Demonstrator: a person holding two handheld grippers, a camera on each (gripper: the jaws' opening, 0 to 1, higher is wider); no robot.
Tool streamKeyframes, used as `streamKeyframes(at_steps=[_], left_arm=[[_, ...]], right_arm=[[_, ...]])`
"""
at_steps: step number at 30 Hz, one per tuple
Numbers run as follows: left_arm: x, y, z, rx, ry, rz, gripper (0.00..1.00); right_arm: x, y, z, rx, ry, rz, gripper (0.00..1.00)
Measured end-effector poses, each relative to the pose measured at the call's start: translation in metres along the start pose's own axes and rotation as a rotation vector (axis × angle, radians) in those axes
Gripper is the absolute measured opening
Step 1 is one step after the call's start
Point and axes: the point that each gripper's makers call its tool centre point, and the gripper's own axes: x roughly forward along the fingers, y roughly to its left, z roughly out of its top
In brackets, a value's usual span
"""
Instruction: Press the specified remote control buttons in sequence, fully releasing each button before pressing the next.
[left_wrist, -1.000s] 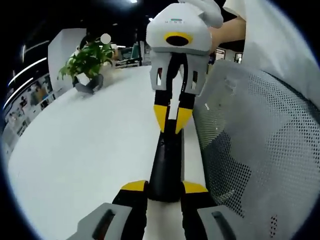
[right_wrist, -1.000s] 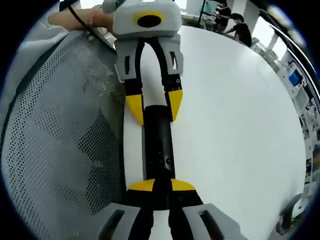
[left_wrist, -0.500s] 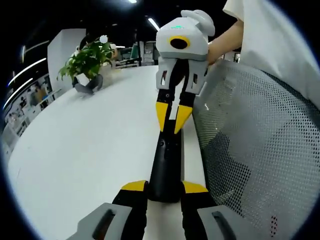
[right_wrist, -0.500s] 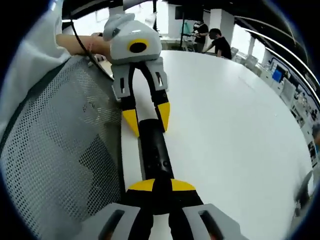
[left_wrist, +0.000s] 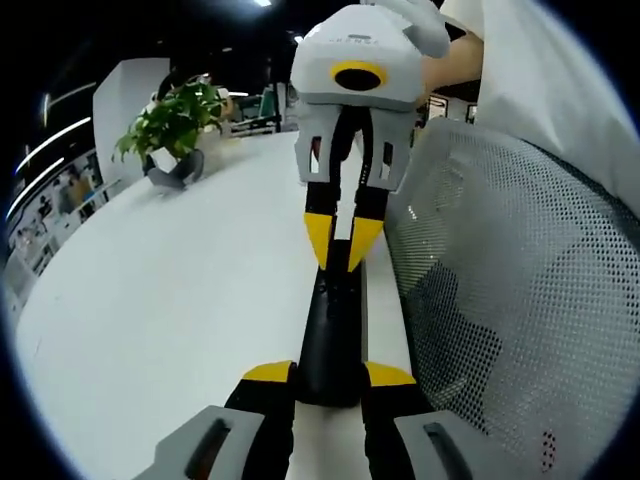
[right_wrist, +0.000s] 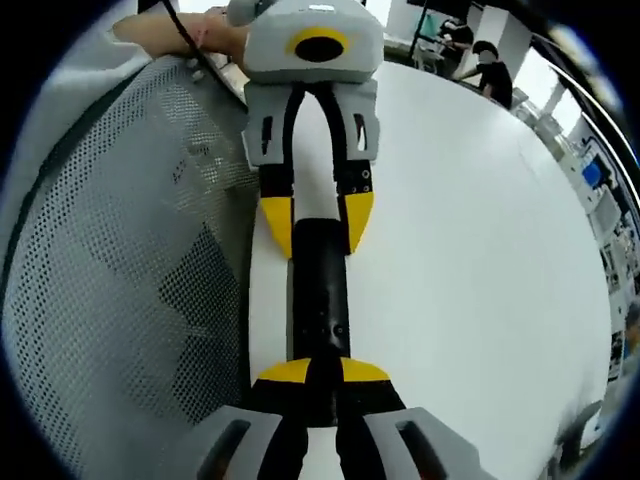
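At centre frame, your left gripper (left_wrist: 328, 375) clamps the long black remote control (left_wrist: 333, 325) steady while your right gripper (left_wrist: 341, 240), tips pinched narrow, presses it.

Probably an office: long white table (left_wrist: 150, 290), mesh chair (left_wrist: 510, 290).

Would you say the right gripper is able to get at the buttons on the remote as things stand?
Probably yes. The right gripper has its yellow tips right at the far end of the black remote, the left gripper clamps only the near end, and the face between them lies bare on the white table.
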Motion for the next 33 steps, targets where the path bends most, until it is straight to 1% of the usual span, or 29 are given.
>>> streamKeyframes(at_steps=[1, 2, 4, 7, 8, 13, 14, 16, 19, 21, 22, 23, 24, 26, 27, 29, 31, 33], left_arm=[[0.0, 0.0, 0.0, 0.0, 0.001, 0.0, 0.24], [0.0, 0.0001, -0.0001, 0.0, 0.0, 0.0, 0.24], [-0.0001, 0.0003, -0.0002, 0.001, -0.001, 0.0, 0.24], [0.0, 0.0004, -0.0002, 0.002, 0.002, -0.001, 0.24], [0.0, 0.0005, -0.0003, 0.001, 0.002, -0.001, 0.24], [0.0002, 0.0007, -0.0003, 0.001, 0.001, -0.003, 0.24], [0.0003, 0.0008, -0.0003, 0.0, 0.001, -0.003, 0.24], [0.0004, 0.0009, -0.0003, -0.001, 0.0, -0.003, 0.24], [0.0006, 0.0012, -0.0003, -0.002, 0.002, -0.003, 0.24], [0.0007, 0.0012, -0.0003, -0.003, 0.002, -0.003, 0.24], [0.0008, 0.0013, -0.0002, -0.003, 0.003, -0.003, 0.24], [0.0009, 0.0014, -0.0002, -0.004, 0.003, -0.003, 0.24], [0.0009, 0.0013, -0.0001, -0.006, 0.003, -0.003, 0.24], [0.0012, 0.0014, 0.0, -0.007, 0.003, -0.004, 0.24], [0.0013, 0.0014, 0.0001, -0.006, 0.004, -0.005, 0.24], [0.0017, 0.0015, 0.0003, -0.007, 0.003, -0.005, 0.24], [0.0018, 0.0013, 0.0002, -0.005, 0.004, -0.006, 0.24], [0.0017, 0.0012, 0.0002, -0.006, 0.002, -0.005, 0.24]], right_arm=[[-0.0004, -0.0001, -0.0001, 0.011, -0.007, -0.005, 0.06], [-0.001, -0.0002, -0.0005, 0.021, -0.029, -0.018, 0.06], [-0.0019, -0.0007, 0.0009, -0.008, -0.105, -0.047, 0.06], [-0.0032, 0.0001, -0.0004, 0.018, -0.171, -0.075, 0.06], [-0.0032, 0.0001, -0.0009, 0.025, -0.176, -0.076, 0.06], [-0.002, 0.0007, 0.0025, -0.018, -0.174, -0.06, 0.05], [-0.0018, 0.0003, 0.0029, -0.023, -0.168, -0.055, 0.05], [-0.0011, 0.0008, 0.0029, -0.056, -0.134, -0.035, 0.05], [0.0001, 0.0017, 0.0035, -0.109, -0.067, -0.026, 0.04], [0.0007, 0.0011, 0.0032, -0.075, -0.035, -0.021, 0.04], [0.001, 0.0009, 0.0023, -0.017, 0.001, -0.009, 0.04], [0.0018, -0.0002, 0.0021, 0.0, 0.041, -0.008, 0.04], [0.0023, -0.0008, 0.0024, -0.024, 0.062, -0.01, 0.04], [0.003, -0.0007, 0.0024, 0.011, 0.086, -0.019, 0.04], [0.0036, -0.0011, 0.0023, 0.025, 0.089, -0.023, 0.04], [0.0042, 0.0, 0.0025, 0.014, 0.1, -0.033, 0.04], [0.0029, -0.0007, 0.0013, 0.019, 0.095, -0.034, 0.04], [0.002, -0.0012, 0.0022, 0.065, 0.037, -0.042, 0.04]])
